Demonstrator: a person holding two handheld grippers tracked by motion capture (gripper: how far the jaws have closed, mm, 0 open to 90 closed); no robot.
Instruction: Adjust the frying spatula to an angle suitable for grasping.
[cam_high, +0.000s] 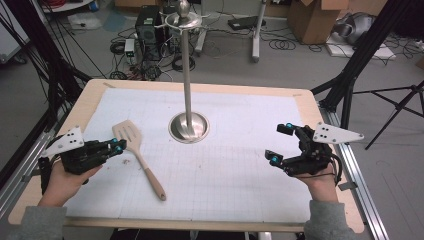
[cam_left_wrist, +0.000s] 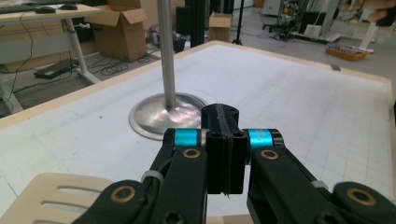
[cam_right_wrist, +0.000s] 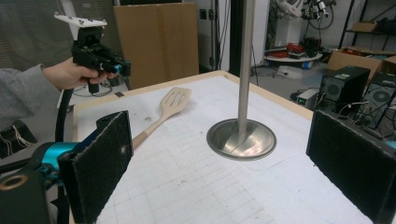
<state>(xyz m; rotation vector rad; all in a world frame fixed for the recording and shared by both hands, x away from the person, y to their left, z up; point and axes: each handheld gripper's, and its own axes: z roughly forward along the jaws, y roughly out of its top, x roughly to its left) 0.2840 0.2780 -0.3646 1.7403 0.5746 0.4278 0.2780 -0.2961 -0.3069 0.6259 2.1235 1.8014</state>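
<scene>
A pale wooden slotted spatula (cam_high: 131, 137) lies flat on the white mat, head toward the far side and handle running toward the near right. My left gripper (cam_high: 118, 145) hovers just left of the spatula head, its jaws pressed together with nothing between them. In the left gripper view the shut gripper (cam_left_wrist: 224, 116) points at the stand's base (cam_left_wrist: 168, 114), and the spatula head (cam_left_wrist: 51, 196) lies low at the left. My right gripper (cam_high: 280, 144) is held over the mat's right side, jaws wide open and bare. Its pads (cam_right_wrist: 100, 163) frame the stand.
A tall metal pole on a round steel base (cam_high: 189, 127) stands at the mat's far middle, with hooks at its top. The right gripper view shows the spatula (cam_right_wrist: 175, 100), the left gripper (cam_right_wrist: 123, 69) raised in a hand, and the base (cam_right_wrist: 241, 138). Cables, boxes and tripods surround the table (cam_high: 90, 95).
</scene>
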